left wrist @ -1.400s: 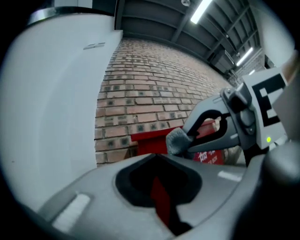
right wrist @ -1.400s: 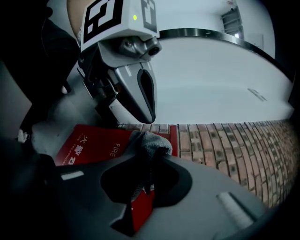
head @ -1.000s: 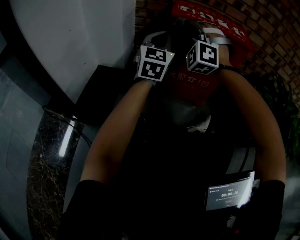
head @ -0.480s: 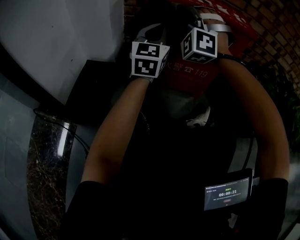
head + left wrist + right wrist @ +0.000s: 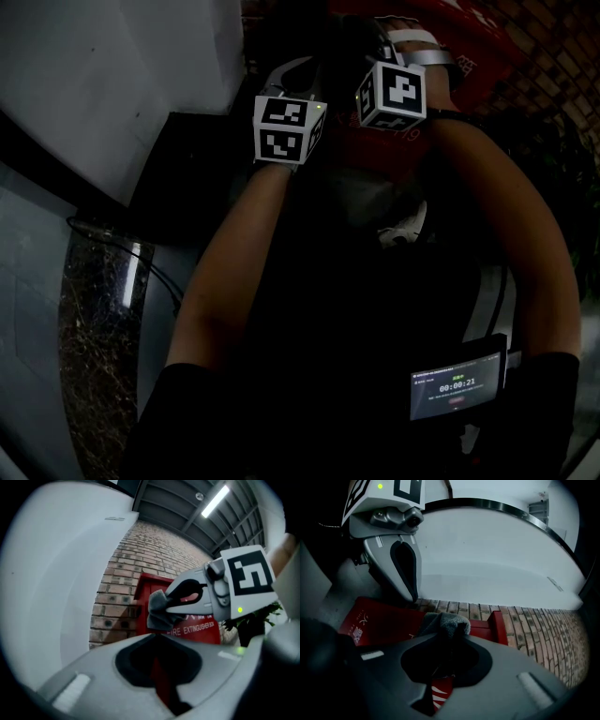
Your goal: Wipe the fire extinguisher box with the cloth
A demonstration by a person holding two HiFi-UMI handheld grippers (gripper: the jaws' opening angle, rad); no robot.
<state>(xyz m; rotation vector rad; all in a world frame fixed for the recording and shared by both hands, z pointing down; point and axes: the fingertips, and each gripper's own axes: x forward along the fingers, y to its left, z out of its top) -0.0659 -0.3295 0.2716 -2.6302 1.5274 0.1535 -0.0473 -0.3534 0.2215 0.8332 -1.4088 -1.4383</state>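
Holding the cloth (image 5: 445,619) pinched tight in my right gripper (image 5: 452,632) jaws, right by the fire extinguisher box (image 5: 379,616). Left gripper (image 5: 155,636) jaws are closed on nothing, with the brick wall (image 5: 140,557) behind.

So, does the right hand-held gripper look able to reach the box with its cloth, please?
Probably yes. The right hand-held gripper is shut on the cloth, and the box lies right behind the cloth with nothing visible between them.
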